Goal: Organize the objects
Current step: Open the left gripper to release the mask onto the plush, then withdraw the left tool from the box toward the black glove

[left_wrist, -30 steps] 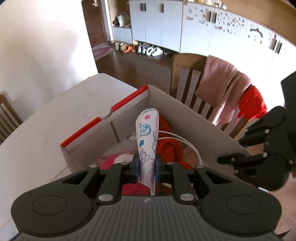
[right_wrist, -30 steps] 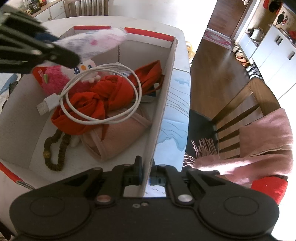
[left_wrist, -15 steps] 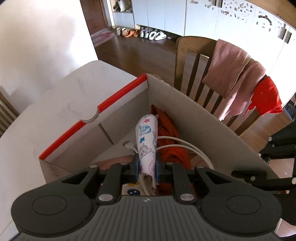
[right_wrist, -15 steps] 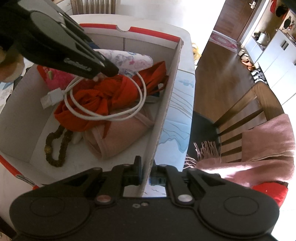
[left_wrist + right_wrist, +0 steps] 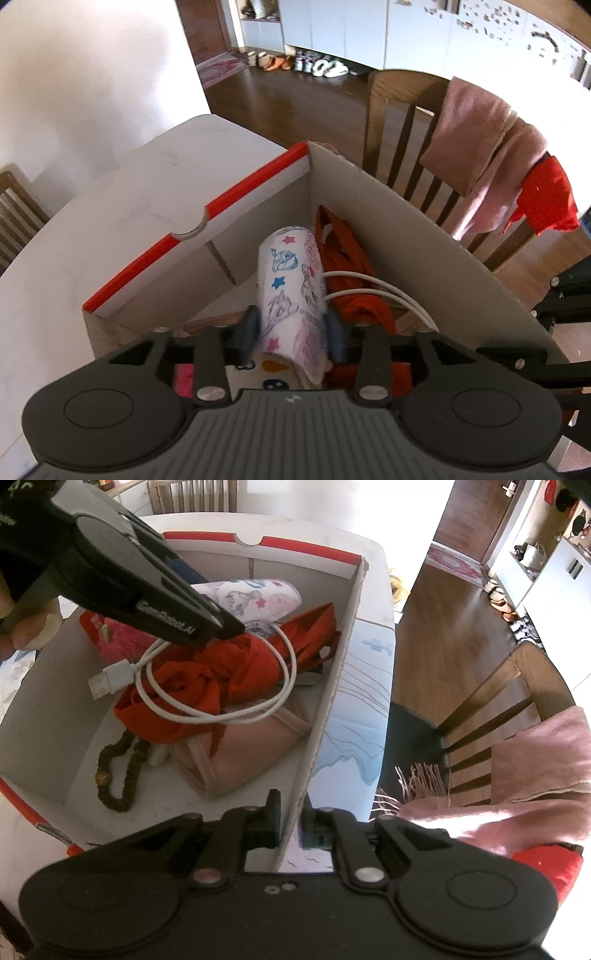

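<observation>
Cardboard box (image 5: 332, 686) wall: right tongs (image 5: 290, 825) clamped | left tongs (image 5: 291, 334) apart around printed roll (image 5: 291, 291)

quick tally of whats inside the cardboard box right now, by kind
Fabric items: 3 - white cartoon-print cloth roll, red cloth bundle, pink folded cloth
Plush toys: 1 - pink fuzzy one
Cables: 1 - white USB cable
Bead strings: 1 - brown bead string
Total: 6 visible
</observation>
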`<state>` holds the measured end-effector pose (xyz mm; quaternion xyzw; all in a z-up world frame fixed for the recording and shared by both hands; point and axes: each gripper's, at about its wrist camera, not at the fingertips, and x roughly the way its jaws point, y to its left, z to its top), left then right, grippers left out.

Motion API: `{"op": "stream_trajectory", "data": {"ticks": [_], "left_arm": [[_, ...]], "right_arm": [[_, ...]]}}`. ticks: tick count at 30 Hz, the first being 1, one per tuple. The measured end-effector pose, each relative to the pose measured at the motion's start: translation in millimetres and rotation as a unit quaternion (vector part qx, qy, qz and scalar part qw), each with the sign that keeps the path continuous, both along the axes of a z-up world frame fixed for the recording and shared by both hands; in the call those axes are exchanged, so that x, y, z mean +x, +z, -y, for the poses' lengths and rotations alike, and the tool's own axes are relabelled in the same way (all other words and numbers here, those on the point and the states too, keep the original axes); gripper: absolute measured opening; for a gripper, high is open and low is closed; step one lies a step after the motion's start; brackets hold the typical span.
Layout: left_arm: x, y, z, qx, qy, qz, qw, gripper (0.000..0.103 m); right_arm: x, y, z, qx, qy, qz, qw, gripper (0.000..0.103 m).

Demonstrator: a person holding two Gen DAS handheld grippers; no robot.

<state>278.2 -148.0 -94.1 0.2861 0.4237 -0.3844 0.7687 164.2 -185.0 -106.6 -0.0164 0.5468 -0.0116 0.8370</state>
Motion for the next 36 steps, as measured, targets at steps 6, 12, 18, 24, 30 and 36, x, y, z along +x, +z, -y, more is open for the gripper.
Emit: {"op": "stream_trajectory", "data": {"ticks": [6, 12, 18, 24, 30, 36], "left_arm": [[-1, 9, -15, -0.012, 0.017, 0.005, 0.9998, 0.061], [-5, 15, -28, -0.017, 0.028, 0.005, 0.9994, 0.07], [-10, 23, -41, -0.037, 0.035, -0.005, 0.9987, 0.072], [-19, 39, -56, -0.068, 0.035, -0.004, 0.997, 0.076], [-25, 56, -80, -0.096, 0.04, -0.006, 0.9946, 0.082], [-24, 70, -119, -0.131, 0.056, -0.028, 0.9894, 0.082]], "right_arm": [[-1, 0, 0, 0.002, 0.005, 0.004, 1.0, 0.008], [-1, 1, -1, -0.002, 0.008, 0.004, 1.0, 0.008], [-2, 2, -4, -0.008, 0.008, 0.004, 1.0, 0.008], [-2, 4, -5, -0.01, 0.005, 0.004, 1.0, 0.008], [-2, 6, -7, -0.015, -0.005, 0.003, 1.0, 0.007], [-2, 6, -7, -0.015, -0.013, 0.0, 1.0, 0.007]]}}
